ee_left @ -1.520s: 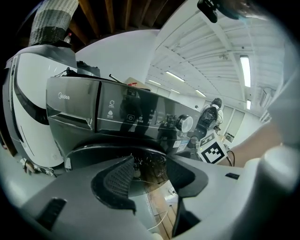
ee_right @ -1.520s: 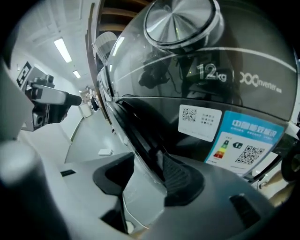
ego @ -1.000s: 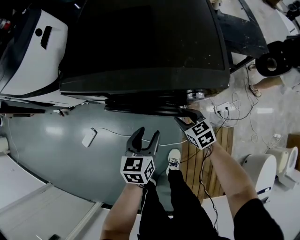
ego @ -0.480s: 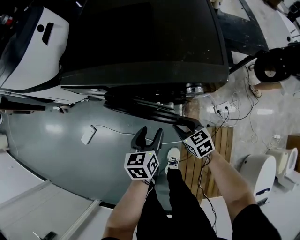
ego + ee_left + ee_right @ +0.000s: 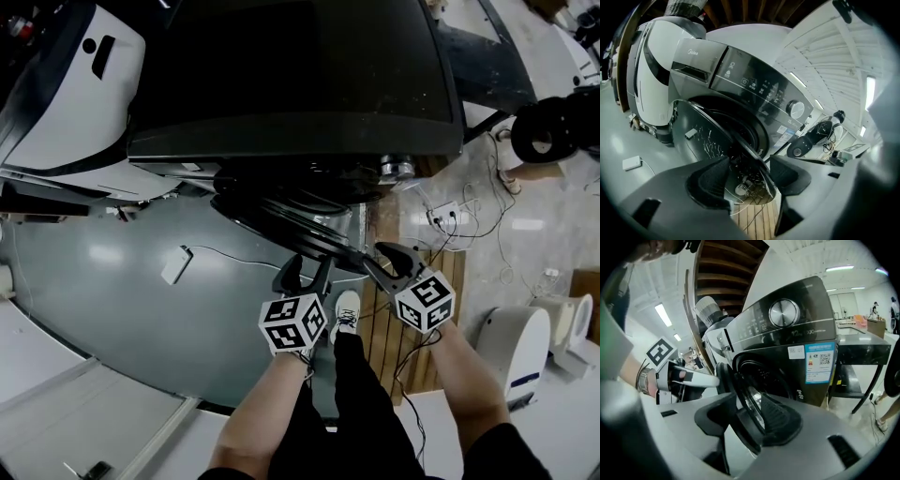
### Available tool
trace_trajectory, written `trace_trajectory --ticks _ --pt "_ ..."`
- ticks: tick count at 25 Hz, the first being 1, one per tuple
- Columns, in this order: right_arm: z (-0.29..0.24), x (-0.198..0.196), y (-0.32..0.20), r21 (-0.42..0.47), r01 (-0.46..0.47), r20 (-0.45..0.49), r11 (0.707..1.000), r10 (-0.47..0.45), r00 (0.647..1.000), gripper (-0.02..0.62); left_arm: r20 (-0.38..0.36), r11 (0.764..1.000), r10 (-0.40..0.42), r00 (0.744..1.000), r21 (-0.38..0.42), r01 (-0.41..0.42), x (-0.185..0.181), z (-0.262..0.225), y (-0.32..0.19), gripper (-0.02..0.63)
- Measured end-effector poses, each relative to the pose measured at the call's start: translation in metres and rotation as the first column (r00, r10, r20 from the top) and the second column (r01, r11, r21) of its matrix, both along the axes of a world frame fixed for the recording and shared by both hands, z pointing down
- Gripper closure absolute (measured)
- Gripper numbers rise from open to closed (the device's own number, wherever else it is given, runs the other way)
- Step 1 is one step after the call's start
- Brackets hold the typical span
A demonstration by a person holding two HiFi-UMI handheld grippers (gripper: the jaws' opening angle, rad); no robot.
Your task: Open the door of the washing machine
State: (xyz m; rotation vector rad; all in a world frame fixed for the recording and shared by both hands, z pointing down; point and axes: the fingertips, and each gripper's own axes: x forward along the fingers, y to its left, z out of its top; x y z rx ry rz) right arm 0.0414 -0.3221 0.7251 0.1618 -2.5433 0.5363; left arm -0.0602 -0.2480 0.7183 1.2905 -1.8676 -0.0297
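Head view: dark front-loading washing machine [image 5: 291, 75] at 12 o'clock, round glass door [image 5: 281, 220] ajar, swung toward 6.
Left gripper view: left gripper [image 5: 747, 176] jaws wide, just opening, nothing gripped; door edge beyond tips.
Right gripper view: right gripper [image 5: 751, 420] clamps door rim, jaws just eased wider.

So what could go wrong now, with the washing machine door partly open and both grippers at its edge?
The right gripper grips the door by its rim, but its jaws have just been opening slightly; the door might slip free.
On the left gripper the jaws have just been opening too, the rim between them untouched; the swinging door could knock them.
The power strip lies close by; a sidestep could trip on it.
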Motion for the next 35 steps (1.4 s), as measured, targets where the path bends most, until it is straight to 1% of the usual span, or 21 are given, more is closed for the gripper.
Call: trace_trajectory --ticks 2,4,8,13,17,21,24,26,29,35 --pt "-0.003 0.002 0.001 0.006 -0.031 0.001 1.0 0.031 1.0 0.42 0.006 1.0 -0.001 1.0 -0.017 0.001 0.001 0.005 0.009 0.333" --pt "-0.008 0.0 0.003 0.012 -0.057 0.008 0.998 0.057 0.998 0.422 0.018 1.0 0.016 1.0 -0.026 -0.016 0.002 0.007 0.016 0.333" --pt "-0.02 -0.013 0.013 0.022 -0.106 0.032 0.994 0.106 0.994 0.428 -0.023 0.999 0.029 0.999 -0.034 -0.03 0.003 0.011 0.032 0.314" --pt "-0.034 -0.039 0.034 0.04 -0.113 0.059 0.993 0.111 0.992 0.431 -0.045 0.998 0.054 0.998 -0.025 -0.055 0.0 0.013 0.054 0.301" --pt "-0.044 -0.054 0.055 0.038 -0.121 0.076 0.992 0.118 0.99 0.431 -0.031 0.993 0.113 0.993 -0.024 -0.114 -0.002 0.014 0.075 0.288" --pt "-0.043 -0.08 0.078 0.043 -0.09 0.064 0.995 0.087 0.994 0.431 -0.033 0.988 0.151 0.988 -0.029 -0.152 -0.013 0.015 0.101 0.284" --pt "-0.038 -0.101 0.095 0.042 -0.065 0.059 0.997 0.062 0.996 0.433 -0.04 0.987 0.159 0.986 -0.027 -0.161 -0.022 0.018 0.123 0.284" --pt "-0.038 -0.114 0.11 0.043 -0.044 0.06 0.998 0.042 0.997 0.434 -0.031 0.986 0.16 0.987 -0.03 -0.161 -0.026 0.018 0.138 0.284" --pt "-0.037 -0.133 0.138 0.042 0.002 0.061 0.999 -0.004 0.998 0.434 -0.024 0.988 0.15 0.988 -0.036 -0.151 -0.034 0.019 0.165 0.284" --pt "-0.033 -0.166 0.204 0.024 0.125 0.047 0.992 -0.126 0.991 0.434 -0.049 0.995 0.096 0.994 -0.032 -0.097 -0.056 0.02 0.217 0.285"
